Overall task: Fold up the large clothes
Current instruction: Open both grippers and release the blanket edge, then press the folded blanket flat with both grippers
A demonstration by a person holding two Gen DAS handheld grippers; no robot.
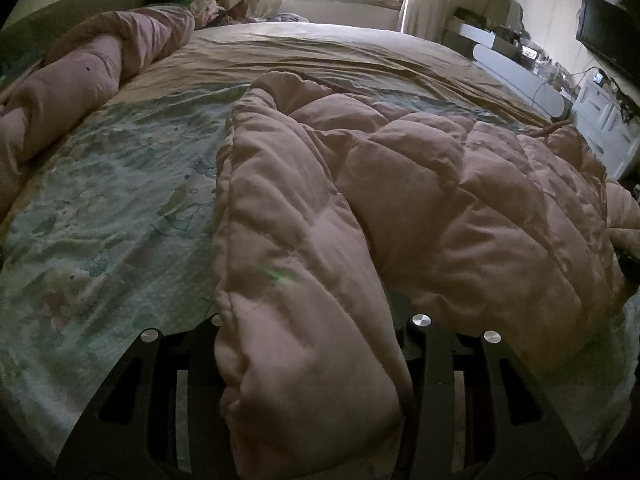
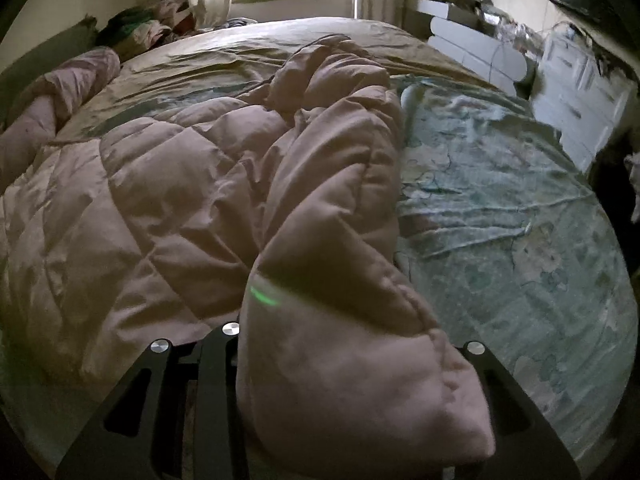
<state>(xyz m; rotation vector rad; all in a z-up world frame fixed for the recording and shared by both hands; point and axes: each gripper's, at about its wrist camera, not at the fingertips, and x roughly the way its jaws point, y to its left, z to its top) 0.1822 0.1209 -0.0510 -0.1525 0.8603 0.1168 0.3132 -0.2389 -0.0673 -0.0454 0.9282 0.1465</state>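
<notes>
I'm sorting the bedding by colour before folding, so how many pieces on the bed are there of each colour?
Pink: 2, the quilted comforter in both claws and a rolled quilt along the far edge.
Green floral: 1, the printed sheet.
Tan: 1, the plain sheet.
Total: 4. The heap by the curtain is too jumbled to count.

Black left gripper (image 1: 316,364), black right gripper (image 2: 352,368), slotted arms, round silver screws

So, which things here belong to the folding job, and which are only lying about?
Belonging to the job:
- pink quilt
- left claw, right claw, each with a quilt corner between its fingers

Only lying about:
- rolled pink bedding
- patterned sheet
- clothes pile
- white drawers
</notes>
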